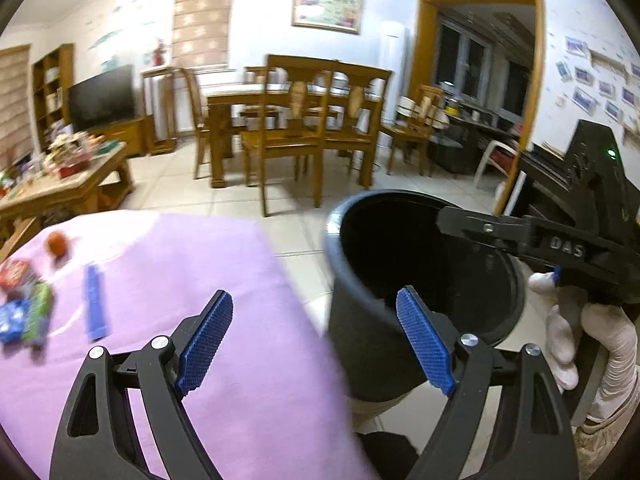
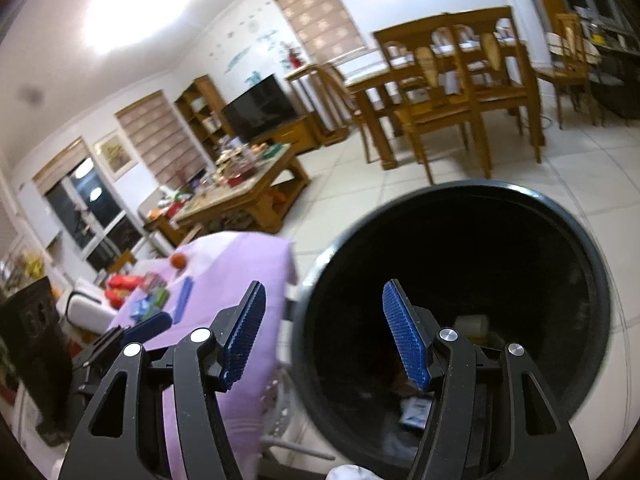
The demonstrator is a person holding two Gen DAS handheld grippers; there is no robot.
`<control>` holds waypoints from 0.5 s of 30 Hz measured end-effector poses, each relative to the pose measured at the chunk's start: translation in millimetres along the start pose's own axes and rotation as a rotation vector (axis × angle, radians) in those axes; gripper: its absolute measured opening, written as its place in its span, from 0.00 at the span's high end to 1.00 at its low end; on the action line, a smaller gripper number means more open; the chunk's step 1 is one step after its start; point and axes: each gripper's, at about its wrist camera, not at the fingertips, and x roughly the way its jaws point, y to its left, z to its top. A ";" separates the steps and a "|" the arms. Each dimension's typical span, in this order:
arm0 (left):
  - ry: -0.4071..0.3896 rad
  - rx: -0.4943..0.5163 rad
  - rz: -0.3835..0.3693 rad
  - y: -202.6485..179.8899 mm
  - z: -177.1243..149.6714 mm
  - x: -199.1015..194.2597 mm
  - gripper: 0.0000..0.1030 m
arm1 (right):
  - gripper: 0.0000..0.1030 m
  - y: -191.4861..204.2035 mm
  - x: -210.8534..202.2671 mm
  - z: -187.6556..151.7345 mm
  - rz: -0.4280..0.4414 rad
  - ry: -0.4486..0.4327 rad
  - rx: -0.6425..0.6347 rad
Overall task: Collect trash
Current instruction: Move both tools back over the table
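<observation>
Fingers (image 1: 208, 340) of both grippers spread empty beside one black bin (image 1: 360, 344).

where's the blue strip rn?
Left wrist view, lower left: the blue strip lies on the purple cloth, right of the snack packets, below the orange fruit.

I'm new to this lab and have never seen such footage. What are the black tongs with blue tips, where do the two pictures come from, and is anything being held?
There is no robot: a person holds a handheld two-finger gripper in each hand, each carrying a fisheye camera that looks along its fingers. One picture is from the left gripper, the other from the right gripper. In the left view you also see the right gripper and the gloved hand holding it. Both grippers are open and hold nothing. Beside them stands a black trash bin with some trash at the bottom. On the purple cloth lie a blue strip, snack packets and a small orange fruit.
</observation>
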 end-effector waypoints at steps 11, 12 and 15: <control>-0.028 -0.157 0.209 141.2 -13.2 -46.3 0.09 | 0.40 132.2 73.8 -1.6 0.125 0.096 -0.147; -0.032 -0.156 0.228 153.9 -14.7 -50.9 0.08 | 0.40 141.7 80.1 -1.5 0.133 0.107 -0.157; -0.016 -0.161 0.299 193.1 -14.6 -53.6 0.07 | 0.40 175.9 106.7 -6.1 0.155 0.152 -0.196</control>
